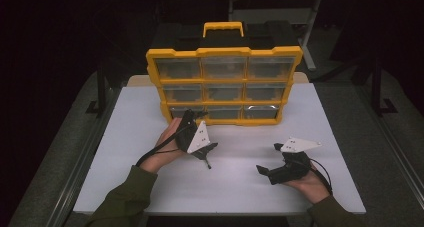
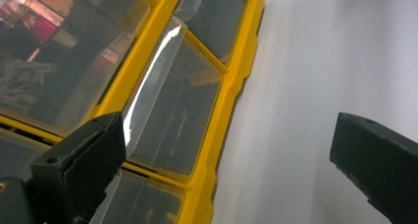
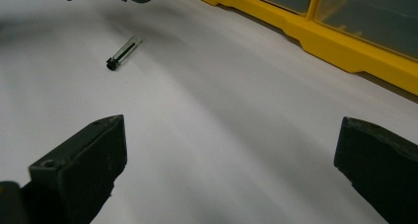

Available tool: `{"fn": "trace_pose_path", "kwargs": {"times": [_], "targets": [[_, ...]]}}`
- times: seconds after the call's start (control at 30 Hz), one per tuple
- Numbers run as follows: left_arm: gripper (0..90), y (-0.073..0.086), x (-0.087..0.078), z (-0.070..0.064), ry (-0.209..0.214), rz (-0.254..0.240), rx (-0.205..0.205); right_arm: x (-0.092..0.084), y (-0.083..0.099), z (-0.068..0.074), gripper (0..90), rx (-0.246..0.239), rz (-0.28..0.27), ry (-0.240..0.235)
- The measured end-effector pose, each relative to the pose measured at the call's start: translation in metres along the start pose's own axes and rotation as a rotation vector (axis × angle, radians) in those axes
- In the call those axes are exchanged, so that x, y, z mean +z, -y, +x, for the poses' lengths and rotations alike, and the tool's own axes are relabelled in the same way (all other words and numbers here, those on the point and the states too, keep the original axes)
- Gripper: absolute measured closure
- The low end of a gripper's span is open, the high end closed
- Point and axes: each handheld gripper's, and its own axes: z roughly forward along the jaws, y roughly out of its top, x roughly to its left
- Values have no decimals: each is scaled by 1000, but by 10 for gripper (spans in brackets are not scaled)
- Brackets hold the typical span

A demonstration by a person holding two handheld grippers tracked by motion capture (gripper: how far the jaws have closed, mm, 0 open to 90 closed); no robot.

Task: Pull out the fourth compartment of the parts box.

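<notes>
White surface (image 1: 150, 117) underneath everything, wide and mostly bare. On its far half, upright, a yellow organizer box (image 1: 225, 84) with a black back and yellow carry handle, nine clear drawers in three rows of three. Bottom-left drawer (image 2: 172, 105) with its clear front tipped outward from the frame, a bright glare line along the loose edge; something thin and dim inside, too blurred to identify. Left hand (image 1: 167, 142) in an olive sleeve, up against the box's bottom-left corner. Left tool (image 2: 226, 169) released, jaws standing wide apart, one jaw just beside the tilted drawer front, the other over bare surface next to the yellow frame; contact with the drawer front impossible to tell. Right hand (image 1: 310, 184) near the front right of the surface, well apart from the box. Right tool (image 1: 267, 159) likewise released, jaws spread with nothing between, aimed leftward low over the surface. Smallest of all, a short metal pin with a dark head (image 3: 123, 53), lying flat on the surface near the left tool, between the two hands and well apart from the right tool.
</notes>
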Motion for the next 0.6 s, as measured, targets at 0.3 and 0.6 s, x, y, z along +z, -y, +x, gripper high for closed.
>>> {"fn": "trace_pose_path", "kwargs": {"times": [0.3,0.6], "targets": [[8,0,0,-2,-13,10,31,0,0,0,0,1,0,0],[8,-1,1,-5,-34,20,77,0,0,0,0,0,-3,0]]}}
